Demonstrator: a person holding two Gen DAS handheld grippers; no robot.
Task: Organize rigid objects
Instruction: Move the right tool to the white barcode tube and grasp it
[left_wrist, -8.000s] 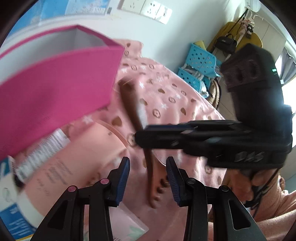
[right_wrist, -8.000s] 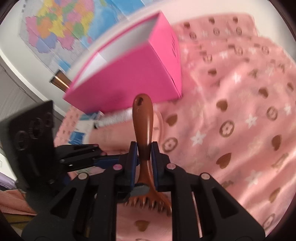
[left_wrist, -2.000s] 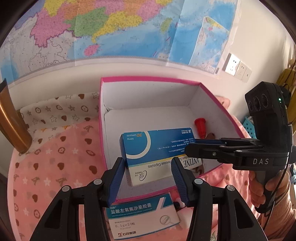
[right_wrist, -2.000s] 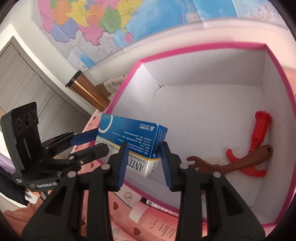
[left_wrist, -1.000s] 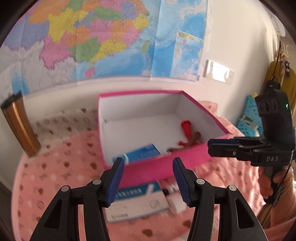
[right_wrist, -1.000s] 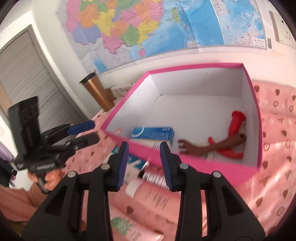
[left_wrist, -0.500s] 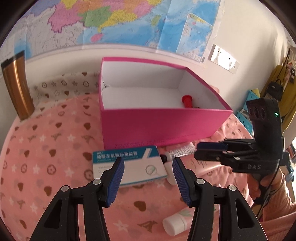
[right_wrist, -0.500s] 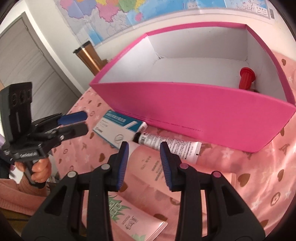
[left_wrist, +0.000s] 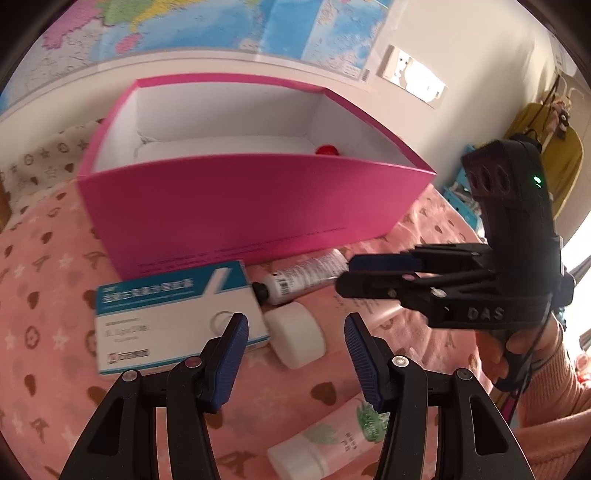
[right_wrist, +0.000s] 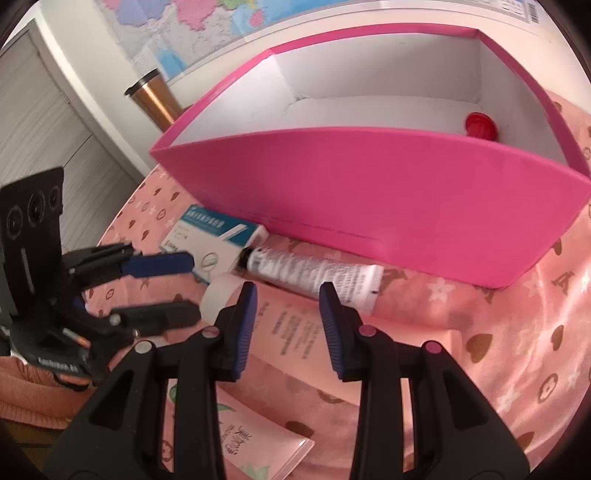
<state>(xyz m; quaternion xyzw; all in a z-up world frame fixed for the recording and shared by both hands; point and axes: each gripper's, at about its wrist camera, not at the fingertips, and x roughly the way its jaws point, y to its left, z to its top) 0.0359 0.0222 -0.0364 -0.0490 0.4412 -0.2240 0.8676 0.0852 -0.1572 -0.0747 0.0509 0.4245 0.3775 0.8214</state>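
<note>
We hold our left claw (left_wrist: 295, 339) low over the pink patterned cloth (left_wrist: 48, 280) that covers the tabletop, its blue pads spread wide with nothing between them. Just beyond its left pad lies a blue-and-white medicine box (left_wrist: 173, 314), flat on the cloth and close against the near wall of the pink box (left_wrist: 251, 214). Between the pads, slightly further off, we see the white cap (left_wrist: 295, 336) of a pink tube, and behind it a white tube with a black cap (left_wrist: 303, 275) lying along the foot of the pink box. A green-printed tube (left_wrist: 332, 443) rests on the cloth nearer to us, to the right.

Our right claw (right_wrist: 288, 314) is also spread wide and empty, hovering over the pink tube (right_wrist: 295, 332), with the white tube (right_wrist: 310, 275) just ahead of its tips. From this side the medicine box (right_wrist: 210, 236) sits to the left of the white tube's cap, touching or nearly touching it. The left claw shows at the left edge here, its pads apart.

The pink box (right_wrist: 369, 192) stands open, white inside, and a red object (right_wrist: 480, 125) shows over the rim at its far right corner; the rest of the floor is hidden by the near wall. A copper tumbler (right_wrist: 155, 99) stands behind the box's left corner, before the wall map (left_wrist: 184, 26).
</note>
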